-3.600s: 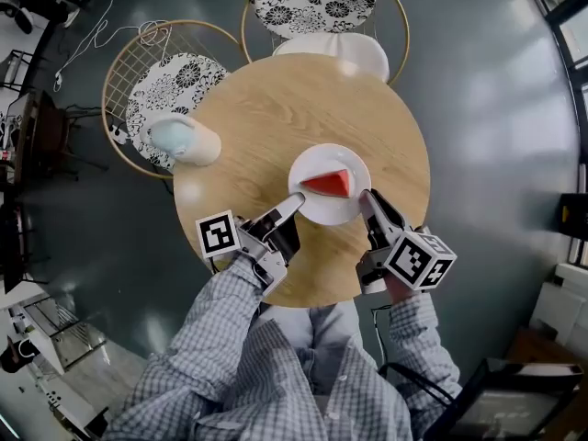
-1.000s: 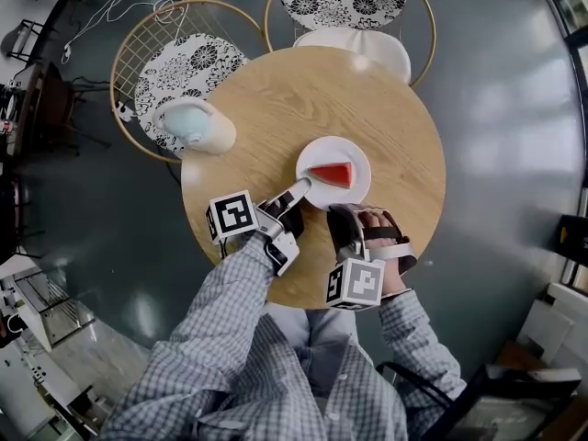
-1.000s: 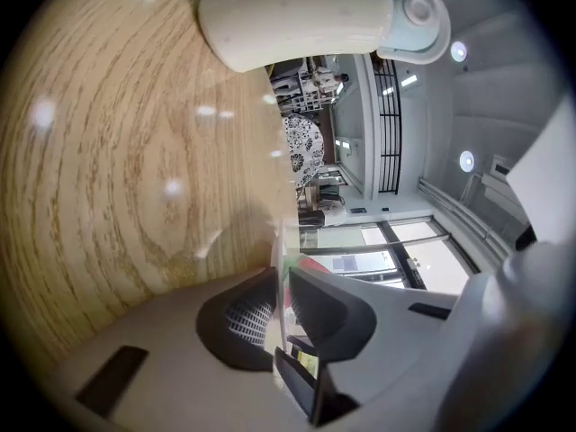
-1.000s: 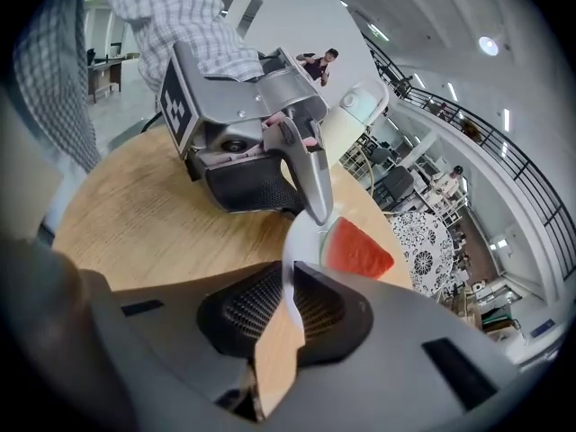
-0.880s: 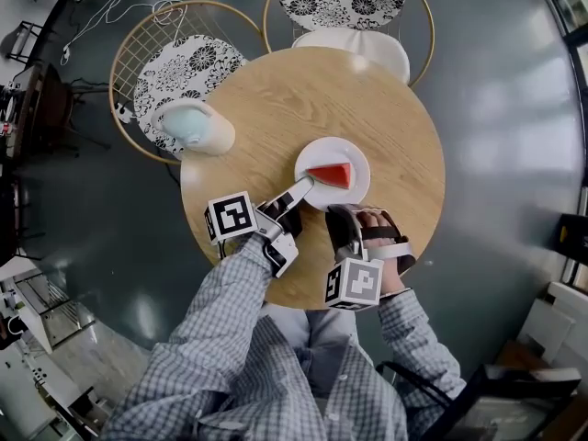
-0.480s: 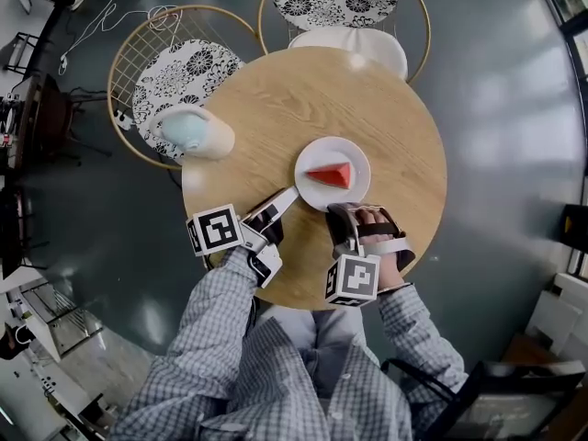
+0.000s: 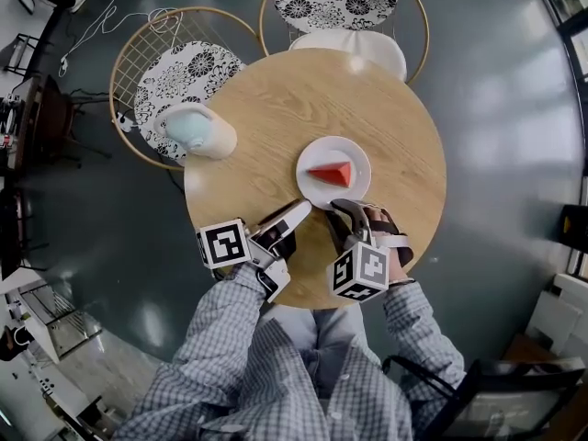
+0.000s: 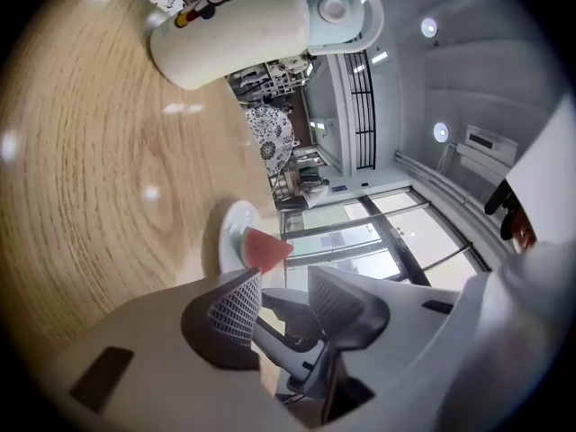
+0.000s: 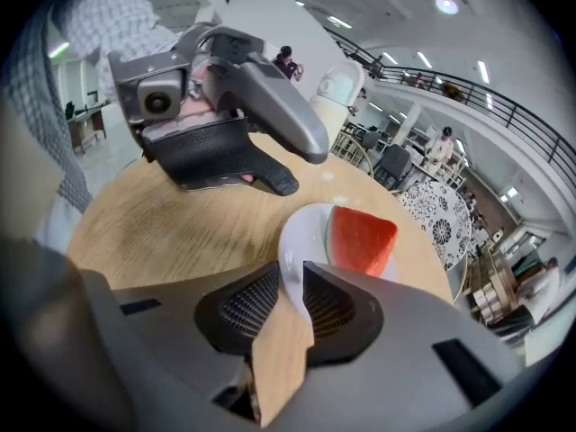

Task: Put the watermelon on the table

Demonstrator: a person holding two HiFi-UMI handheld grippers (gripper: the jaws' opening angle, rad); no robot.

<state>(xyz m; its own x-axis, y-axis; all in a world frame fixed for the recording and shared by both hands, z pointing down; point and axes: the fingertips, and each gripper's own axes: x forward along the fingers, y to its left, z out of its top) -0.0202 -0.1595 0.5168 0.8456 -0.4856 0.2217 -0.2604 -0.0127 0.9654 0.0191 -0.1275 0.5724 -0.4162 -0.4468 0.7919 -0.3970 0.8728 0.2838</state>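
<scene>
Already the watermelon sits on its plate on the table, just beyond the right hand-held gripper, which pinches the plate's near rim. The left hand-held gripper, jaws just sprung apart and empty, hangs slightly farther off.

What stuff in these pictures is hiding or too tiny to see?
Head view: the near edge of the table, covered by the left gripper, right gripper and sleeves.
Left gripper view: the bottom of the plate and watermelon, behind that gripper's jaws.
Left gripper view: the marks on the jug, too small to read.
Right gripper view: the plate's near rim, down between the jaws.
</scene>
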